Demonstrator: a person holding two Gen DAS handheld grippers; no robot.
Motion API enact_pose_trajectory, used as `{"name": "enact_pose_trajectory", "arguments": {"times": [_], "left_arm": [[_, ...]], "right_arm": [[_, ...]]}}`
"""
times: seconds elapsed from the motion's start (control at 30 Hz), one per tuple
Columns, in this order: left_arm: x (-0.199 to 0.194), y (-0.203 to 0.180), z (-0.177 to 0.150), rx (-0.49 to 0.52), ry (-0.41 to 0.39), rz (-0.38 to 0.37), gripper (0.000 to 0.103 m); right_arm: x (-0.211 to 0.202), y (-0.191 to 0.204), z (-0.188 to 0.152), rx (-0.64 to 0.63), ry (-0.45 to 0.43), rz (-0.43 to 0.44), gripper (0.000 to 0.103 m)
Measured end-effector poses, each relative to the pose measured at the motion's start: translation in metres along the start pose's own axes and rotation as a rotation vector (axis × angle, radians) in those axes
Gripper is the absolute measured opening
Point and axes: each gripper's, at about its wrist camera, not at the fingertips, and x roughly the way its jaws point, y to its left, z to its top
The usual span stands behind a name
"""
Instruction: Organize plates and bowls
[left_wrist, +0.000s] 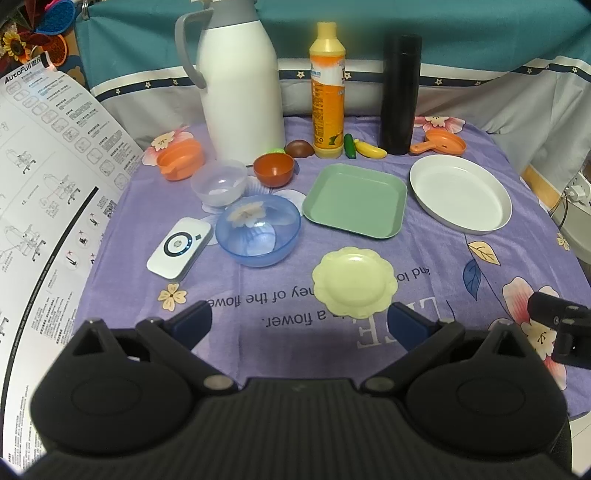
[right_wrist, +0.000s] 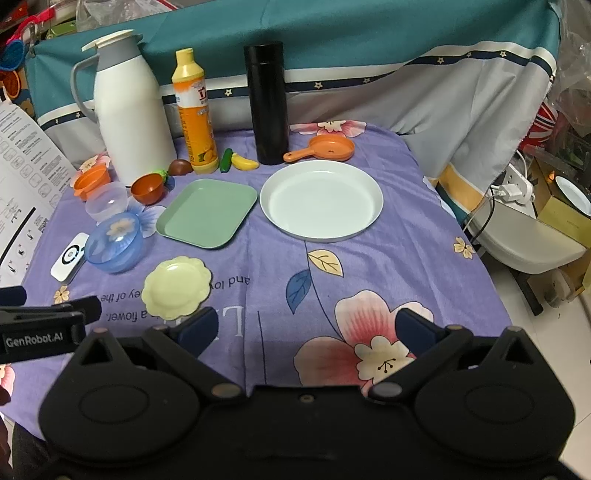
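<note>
A table covered by a purple flowered cloth (left_wrist: 424, 258) is seen from two grippers held low at its near edge. The left gripper (left_wrist: 301, 326) and the right gripper (right_wrist: 306, 328) are both held with jaws spread wide and nothing between them.

Closest to the grippers, a small pale yellow scalloped plate (left_wrist: 354, 282) lies flat on the cloth. Beyond it a square green plate (left_wrist: 354, 199) is set, and to its right, just apart from it, a large round white plate (left_wrist: 460, 194).

To the left of the green plate a blue see-through bowl (left_wrist: 258, 229) is placed, with a clear bowl (left_wrist: 219, 181) just behind it and a small brown bowl (left_wrist: 273, 169) beside that. A white flat device (left_wrist: 179, 247) lies left of the blue bowl.

Along the back a white jug (left_wrist: 242, 81), a yellow bottle (left_wrist: 328, 92) and a black flask (left_wrist: 399, 94) are stood upright.
</note>
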Motion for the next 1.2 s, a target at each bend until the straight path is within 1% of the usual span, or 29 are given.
{"name": "enact_pose_trajectory", "arguments": {"times": [0.63, 1.2], "left_arm": [[0.0091, -0.0024, -0.0005, 0.002, 0.009, -0.004, 0.103], [0.0093, -0.0042, 0.0005, 0.002, 0.012, -0.006, 0.103]], "right_arm": [[0.0081, -0.0009, -0.0003, 0.008, 0.02, -0.002, 0.103], [0.0091, 0.0, 0.0014, 0.006, 0.021, -0.003, 0.103]]}}
